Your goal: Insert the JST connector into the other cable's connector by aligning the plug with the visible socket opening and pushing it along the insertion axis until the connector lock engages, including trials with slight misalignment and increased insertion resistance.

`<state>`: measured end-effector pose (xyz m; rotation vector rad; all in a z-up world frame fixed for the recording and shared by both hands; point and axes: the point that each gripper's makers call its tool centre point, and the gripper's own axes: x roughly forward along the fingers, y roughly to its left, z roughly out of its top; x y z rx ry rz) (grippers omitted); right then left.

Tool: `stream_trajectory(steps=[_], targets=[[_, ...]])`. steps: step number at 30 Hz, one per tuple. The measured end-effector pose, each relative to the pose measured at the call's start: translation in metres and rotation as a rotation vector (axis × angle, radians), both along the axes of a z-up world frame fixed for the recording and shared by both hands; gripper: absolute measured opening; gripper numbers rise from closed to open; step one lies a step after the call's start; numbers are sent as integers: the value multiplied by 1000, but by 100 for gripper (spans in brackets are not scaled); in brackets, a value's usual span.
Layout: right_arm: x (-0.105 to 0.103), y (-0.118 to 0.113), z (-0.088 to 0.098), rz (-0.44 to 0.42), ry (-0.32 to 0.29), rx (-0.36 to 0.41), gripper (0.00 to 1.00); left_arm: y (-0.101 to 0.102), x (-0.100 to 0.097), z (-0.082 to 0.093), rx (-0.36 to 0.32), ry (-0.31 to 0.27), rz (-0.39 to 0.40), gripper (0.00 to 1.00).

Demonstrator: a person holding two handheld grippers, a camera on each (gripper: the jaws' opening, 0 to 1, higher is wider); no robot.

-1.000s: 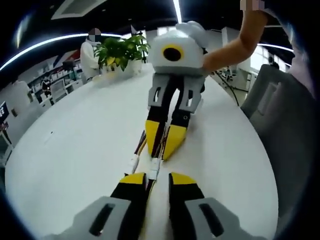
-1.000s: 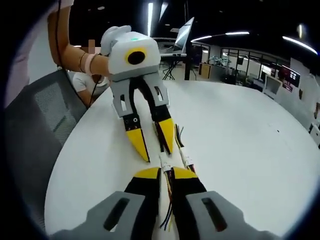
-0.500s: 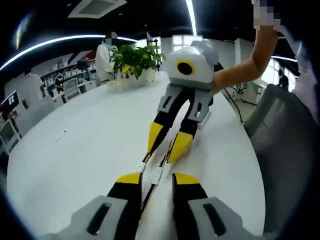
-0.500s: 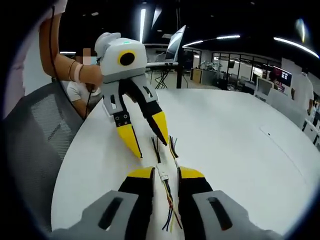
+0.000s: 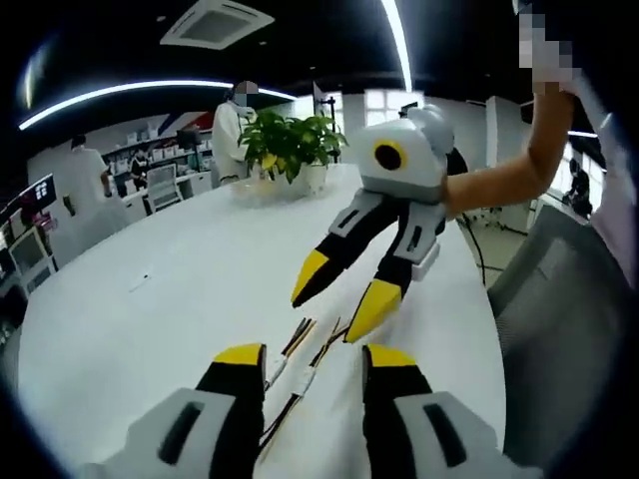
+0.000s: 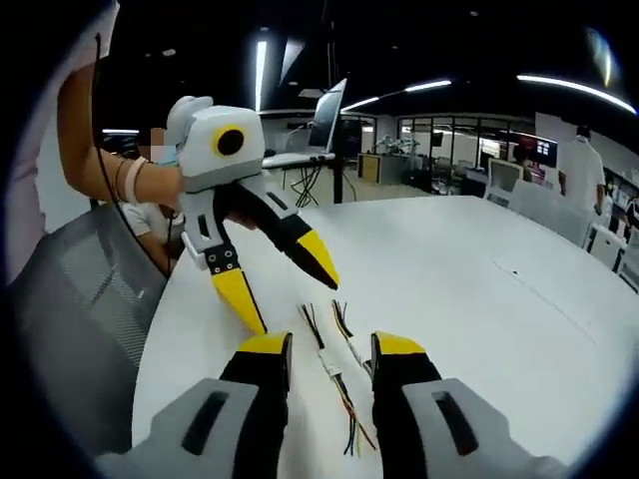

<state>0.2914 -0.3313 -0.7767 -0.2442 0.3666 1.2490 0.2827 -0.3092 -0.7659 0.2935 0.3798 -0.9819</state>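
Near the round white desk's [image 6: 559,299] edge, two thin multicoloured cables with white connectors [image 6: 334,359] lie between the open, empty left gripper [image 5: 312,361] and right gripper [image 6: 332,347].

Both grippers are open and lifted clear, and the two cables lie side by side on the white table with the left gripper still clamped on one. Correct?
Not quite. The left gripper is not clamped on anything: in the left gripper view its fingers stand apart with the cables lying loose on the white table between them. The right gripper is open too.
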Motion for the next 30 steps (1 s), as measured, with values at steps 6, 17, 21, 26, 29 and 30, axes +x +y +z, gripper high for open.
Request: stream_trajectory(steps=[6, 17, 21, 26, 29, 30], targets=[[-5, -6, 13, -64, 1, 19, 35, 1, 0, 8, -3, -20, 42, 55], [-29, -4, 36, -113, 7, 47, 56, -6, -24, 18, 35, -8, 11, 84], [-41, -6, 36, -129, 16, 32, 66, -4, -36, 21, 58, -30, 7, 89], [-51, -12, 30, -158, 55, 10, 77, -1, -48, 21, 41, 4, 31, 99], [-56, -16, 30, -178, 65, 5, 85, 3, -54, 20, 41, 13, 44, 99], [-57, -17, 30, -183, 66, 5, 88, 5, -56, 20, 44, 21, 56, 99]])
